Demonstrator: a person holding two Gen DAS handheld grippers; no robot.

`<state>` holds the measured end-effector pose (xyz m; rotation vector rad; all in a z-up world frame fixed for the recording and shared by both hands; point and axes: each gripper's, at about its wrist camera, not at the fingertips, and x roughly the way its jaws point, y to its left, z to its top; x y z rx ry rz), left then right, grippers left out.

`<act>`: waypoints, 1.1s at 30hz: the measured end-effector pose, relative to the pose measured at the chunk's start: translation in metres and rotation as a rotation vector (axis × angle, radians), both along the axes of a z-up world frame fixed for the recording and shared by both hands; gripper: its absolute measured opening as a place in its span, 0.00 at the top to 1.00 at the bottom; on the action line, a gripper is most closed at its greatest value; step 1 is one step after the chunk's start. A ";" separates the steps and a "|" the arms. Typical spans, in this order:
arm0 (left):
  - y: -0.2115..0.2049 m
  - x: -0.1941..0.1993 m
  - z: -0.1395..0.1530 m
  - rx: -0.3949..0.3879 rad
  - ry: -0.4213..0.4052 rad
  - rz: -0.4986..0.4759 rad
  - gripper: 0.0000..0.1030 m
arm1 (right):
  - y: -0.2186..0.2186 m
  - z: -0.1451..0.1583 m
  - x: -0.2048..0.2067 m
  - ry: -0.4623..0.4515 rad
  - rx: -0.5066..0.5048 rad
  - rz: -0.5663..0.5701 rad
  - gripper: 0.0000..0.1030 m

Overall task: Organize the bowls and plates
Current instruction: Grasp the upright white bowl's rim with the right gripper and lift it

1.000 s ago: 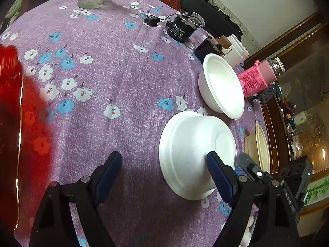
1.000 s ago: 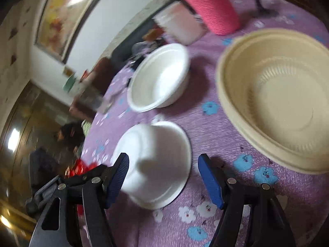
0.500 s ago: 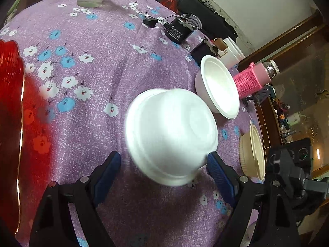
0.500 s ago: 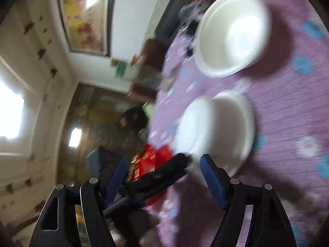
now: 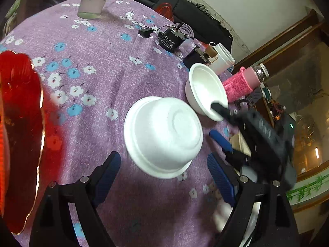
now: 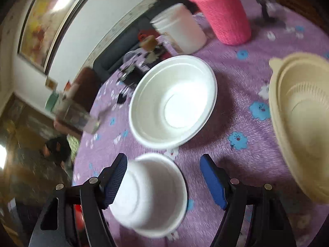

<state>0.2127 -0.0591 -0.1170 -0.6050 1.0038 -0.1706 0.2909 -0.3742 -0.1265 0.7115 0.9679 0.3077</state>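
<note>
Half a second ago the upside-down white foam bowl (image 5: 163, 136) sat higher and more to the left between my left fingers; it now lies a little lower and nearer the middle, base up on the purple floral tablecloth (image 5: 98, 94). My right gripper (image 5: 219, 123) has come in from the right edge, one finger reaching over the rim of the upright white bowl (image 5: 205, 91).

My left gripper (image 5: 162, 177) is spread wide, its blue pads on either side of the inverted bowl and not touching it. My right gripper (image 6: 164, 182) is also wide apart; in its own view the inverted bowl (image 6: 151, 195) lies just beside the left pad, though I cannot tell whether they touch. The upright bowl (image 6: 173, 100) sits just beyond, the beige bowl (image 6: 302, 123) to its right.
</note>
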 end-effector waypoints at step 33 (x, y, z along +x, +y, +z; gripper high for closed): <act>-0.009 -0.056 0.026 0.076 -0.063 -0.033 0.17 | -0.053 0.029 -0.108 0.022 0.201 0.223 0.92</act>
